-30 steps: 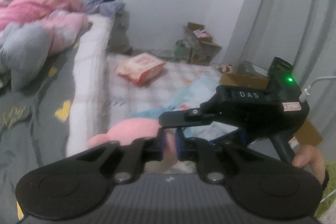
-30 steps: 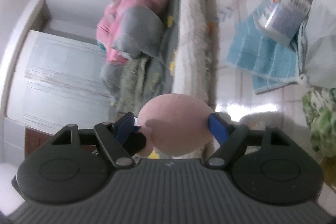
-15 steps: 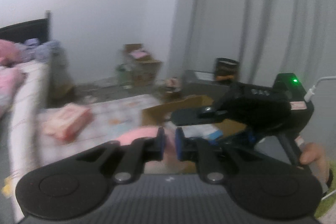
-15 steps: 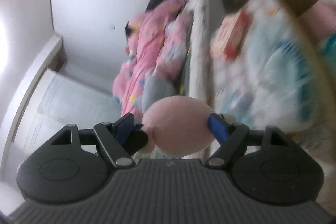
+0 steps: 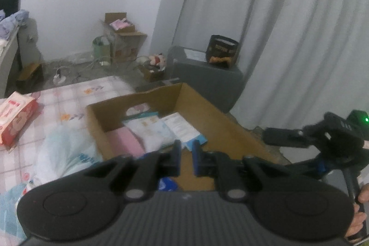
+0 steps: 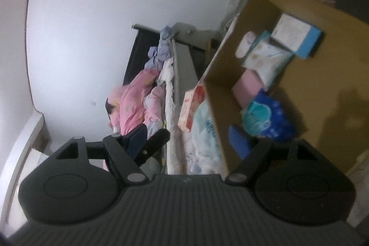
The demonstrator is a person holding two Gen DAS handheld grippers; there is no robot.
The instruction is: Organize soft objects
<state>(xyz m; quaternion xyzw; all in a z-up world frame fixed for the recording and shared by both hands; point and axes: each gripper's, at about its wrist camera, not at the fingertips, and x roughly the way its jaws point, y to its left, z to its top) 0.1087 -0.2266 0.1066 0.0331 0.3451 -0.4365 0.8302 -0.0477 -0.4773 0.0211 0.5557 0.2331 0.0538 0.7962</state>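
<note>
Here, the bed (image 6: 182, 75) with its pink patterned quilt (image 6: 133, 98) lies beyond the open brown cardboard box (image 5: 207, 112), which sits on the checked floor mat (image 5: 69, 98). Inside the box lie a pink soft pad (image 5: 124, 142), a white soft pack (image 5: 152, 130) and a blue plastic pack (image 6: 265, 119). A red and white tissue pack (image 5: 16, 117) rests on the mat, apart from the box. The left claw (image 5: 185, 158) is clenched on nothing above the box's near side. The right claw (image 6: 189, 140) stands released and empty.
</note>
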